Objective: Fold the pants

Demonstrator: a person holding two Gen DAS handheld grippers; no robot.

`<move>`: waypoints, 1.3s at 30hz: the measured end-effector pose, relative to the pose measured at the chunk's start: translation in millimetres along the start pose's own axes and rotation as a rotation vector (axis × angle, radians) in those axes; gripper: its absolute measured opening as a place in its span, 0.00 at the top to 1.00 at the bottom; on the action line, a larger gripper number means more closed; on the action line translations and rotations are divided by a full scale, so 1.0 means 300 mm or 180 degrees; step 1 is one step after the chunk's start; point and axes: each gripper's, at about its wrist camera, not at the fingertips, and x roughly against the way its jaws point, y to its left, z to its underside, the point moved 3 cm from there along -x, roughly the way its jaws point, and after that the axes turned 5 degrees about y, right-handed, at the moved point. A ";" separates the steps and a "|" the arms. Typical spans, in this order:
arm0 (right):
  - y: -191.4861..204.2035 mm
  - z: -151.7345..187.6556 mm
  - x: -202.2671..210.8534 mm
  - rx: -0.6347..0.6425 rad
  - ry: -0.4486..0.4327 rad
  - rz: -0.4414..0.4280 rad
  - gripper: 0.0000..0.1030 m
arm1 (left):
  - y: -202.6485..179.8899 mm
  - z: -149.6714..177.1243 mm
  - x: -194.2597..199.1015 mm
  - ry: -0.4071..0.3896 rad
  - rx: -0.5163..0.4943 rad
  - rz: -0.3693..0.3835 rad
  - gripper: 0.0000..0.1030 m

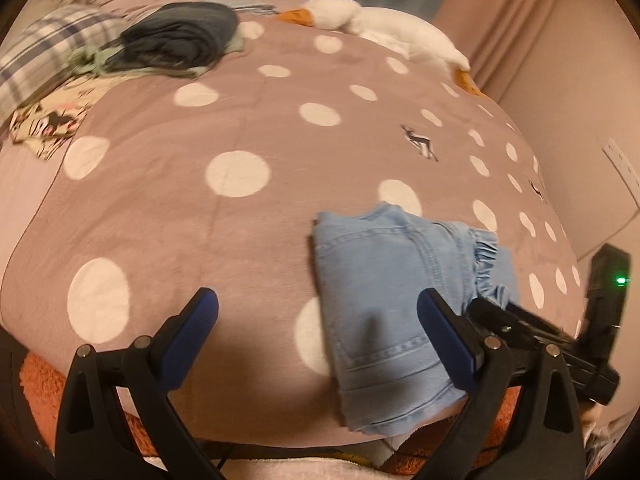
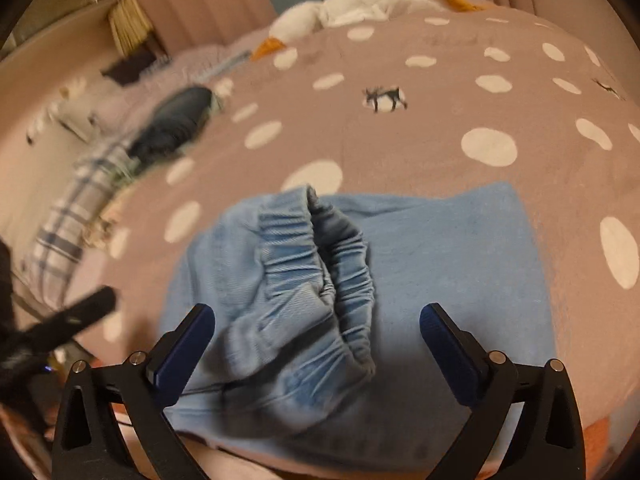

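Light blue denim pants lie folded into a compact bundle near the front edge of a bed. In the right wrist view the pants show their gathered elastic waistband lying on top, toward me. My left gripper is open, its blue pads wide apart; the right pad hangs over the left part of the pants, and nothing is pinched. My right gripper is open above the waistband with no cloth between its pads. The right gripper's black body shows at the right of the left wrist view.
The bed is covered by a mauve blanket with white dots. A dark folded garment and plaid cloth lie at the far left. A white plush goose rests at the far edge. A wall stands at the right.
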 end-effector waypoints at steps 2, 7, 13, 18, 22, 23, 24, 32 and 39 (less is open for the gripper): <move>-0.006 -0.007 -0.046 -0.0061 0.0135 -0.0199 0.01 | 0.020 0.002 0.003 -0.0004 0.0055 -0.0004 0.03; -0.013 -0.018 -0.081 -0.0174 0.0100 -0.0321 0.06 | 0.049 0.001 0.020 -0.0060 0.0135 0.0025 0.03; -0.005 -0.021 -0.013 -0.0328 0.0096 -0.0718 0.63 | 0.039 -0.019 0.023 -0.0063 0.0162 0.0101 0.04; -0.046 -0.027 0.213 -0.0333 -0.0554 -0.0558 0.66 | -0.030 -0.046 0.015 -0.0049 -0.0035 0.0236 0.04; -0.162 0.004 0.254 -0.0523 -0.0679 -0.0089 0.66 | -0.107 -0.064 -0.044 0.0054 -0.0183 0.0496 0.12; -0.187 0.013 0.242 -0.0558 -0.0648 -0.0011 0.66 | -0.119 -0.065 -0.062 0.0105 -0.0204 0.0546 0.14; -0.217 0.028 0.220 -0.0608 -0.0573 0.0049 0.66 | -0.142 -0.065 -0.094 0.0189 -0.0239 0.0641 0.19; -0.275 0.082 0.112 -0.0731 -0.0370 0.0198 0.63 | -0.237 0.008 -0.333 0.0843 -0.0500 0.0558 0.49; -0.305 0.100 0.139 -0.0804 -0.0378 0.0343 0.54 | -0.210 0.066 -0.310 0.0774 -0.0474 0.0665 0.47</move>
